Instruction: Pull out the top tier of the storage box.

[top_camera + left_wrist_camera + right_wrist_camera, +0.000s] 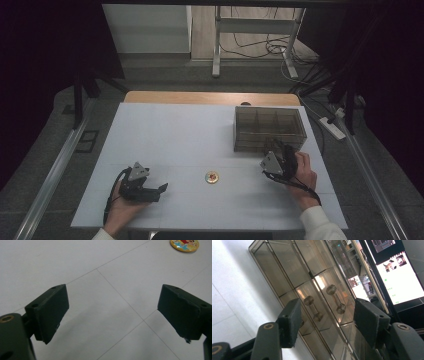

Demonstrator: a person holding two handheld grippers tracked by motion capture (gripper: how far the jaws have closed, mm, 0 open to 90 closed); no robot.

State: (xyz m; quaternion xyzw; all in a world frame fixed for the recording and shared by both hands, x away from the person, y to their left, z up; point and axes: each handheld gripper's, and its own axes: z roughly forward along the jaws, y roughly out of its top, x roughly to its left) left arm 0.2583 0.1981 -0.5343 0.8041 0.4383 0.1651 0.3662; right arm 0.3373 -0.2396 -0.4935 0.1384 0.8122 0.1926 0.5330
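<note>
The right tool (278,161) covers the near right corner of the smoky clear box (267,128), its jaws spread with nothing between them, facing the box's handle (335,299). The round badge (212,177) lies on the white worktop (190,130), near the box's front and left of it. Farther left rests the left tool (161,190), spread and empty.

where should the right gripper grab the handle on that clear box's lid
Grip the nearer bar handle on the smoky clear box across its thin middle shaft, between the two round knobs. Come from above with the right gripper, jaws straddling the bar: the knobs would probably stop slipping.
</note>
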